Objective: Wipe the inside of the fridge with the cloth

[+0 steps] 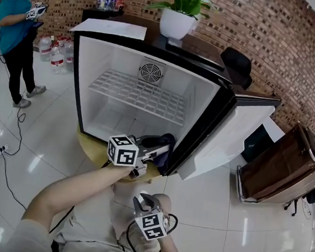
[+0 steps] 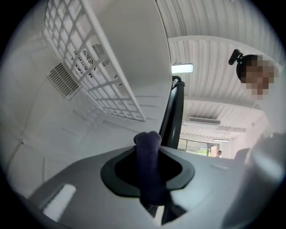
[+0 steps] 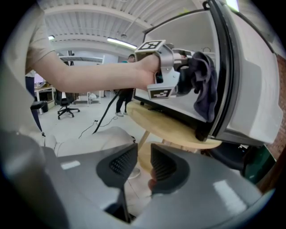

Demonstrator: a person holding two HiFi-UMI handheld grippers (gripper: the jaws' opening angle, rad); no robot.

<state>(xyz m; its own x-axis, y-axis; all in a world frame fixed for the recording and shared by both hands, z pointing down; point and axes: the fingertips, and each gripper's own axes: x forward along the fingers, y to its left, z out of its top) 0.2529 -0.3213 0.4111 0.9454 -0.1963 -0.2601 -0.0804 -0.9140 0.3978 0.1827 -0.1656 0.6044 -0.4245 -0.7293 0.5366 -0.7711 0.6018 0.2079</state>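
Observation:
The small white-lined fridge (image 1: 113, 63) stands open on a round wooden table (image 1: 92, 147), with one wire shelf (image 1: 138, 96) inside. My left gripper (image 1: 150, 152) is shut on a dark navy cloth (image 1: 160, 145) at the lower right front of the opening, beside the door seal. The left gripper view shows the cloth (image 2: 149, 174) pinched between the jaws, with the shelf (image 2: 94, 58) and a vent (image 2: 62, 80) beyond. My right gripper (image 1: 145, 200) hangs low over the person's lap, away from the fridge. A narrow gap shows between its jaws (image 3: 143, 163), with nothing in it.
The fridge door (image 1: 228, 140) swings open to the right. A potted plant (image 1: 177, 19) and a paper sheet (image 1: 110, 28) sit on top. A person (image 1: 17, 31) stands at far left near water bottles (image 1: 54, 52). A brown cabinet (image 1: 283, 168) is at right, a cable (image 1: 12, 136) on the floor.

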